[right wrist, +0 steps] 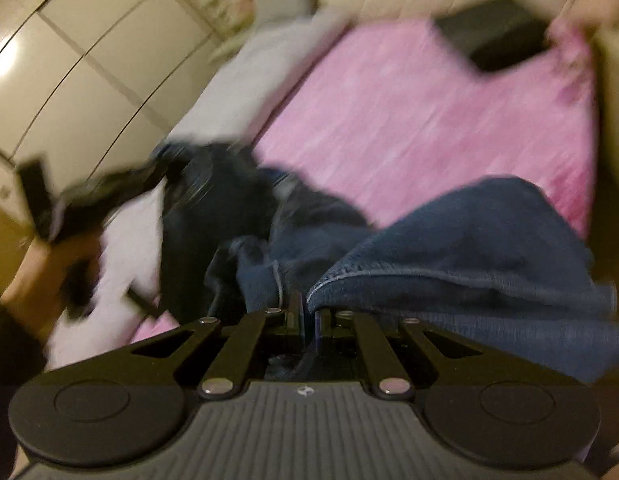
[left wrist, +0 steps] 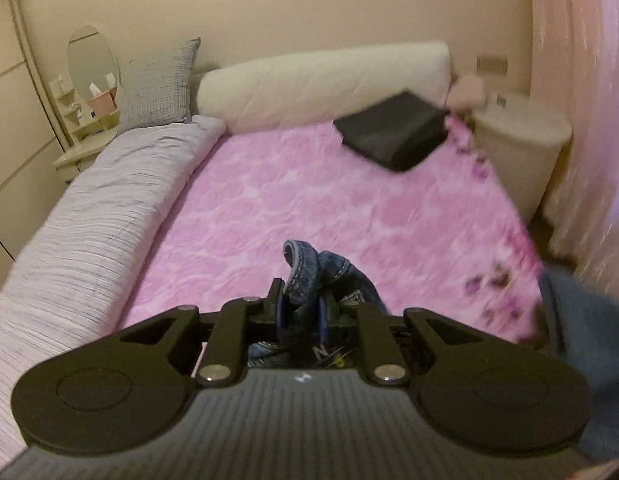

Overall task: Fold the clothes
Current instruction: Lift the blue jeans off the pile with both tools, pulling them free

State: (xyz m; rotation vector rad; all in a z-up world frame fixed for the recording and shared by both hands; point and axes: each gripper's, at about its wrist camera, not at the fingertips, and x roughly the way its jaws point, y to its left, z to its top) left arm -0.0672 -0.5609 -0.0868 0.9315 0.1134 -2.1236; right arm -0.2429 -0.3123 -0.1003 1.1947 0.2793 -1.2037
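In the left wrist view, the left gripper (left wrist: 303,304) is clenched on a bunched fold of blue denim jeans (left wrist: 309,276), the stitched hem curling up between its blue-padded fingers (left wrist: 280,310). It hangs above a bed spread with a pink mottled cover (left wrist: 309,200). A lilac striped duvet (left wrist: 89,216) lies rolled along the left side of the bed. At the head lie a long cream bolster (left wrist: 321,84) and a grey checked cushion (left wrist: 157,84). A black folded garment (left wrist: 393,132) rests on the pink cover near the bolster. A cream round bin (left wrist: 521,152) stands beside the bed, next to pink curtains (left wrist: 581,80).

In the right wrist view, which is blurred, the right gripper (right wrist: 310,320) is clamped on a seamed edge of the same jeans (right wrist: 469,248), which drape across the pink cover (right wrist: 429,112) toward the left gripper (right wrist: 109,188), held in the person's left hand (right wrist: 49,280). The black garment (right wrist: 493,40) lies at the far end, and cream wardrobe doors (right wrist: 69,60) stand to the left.
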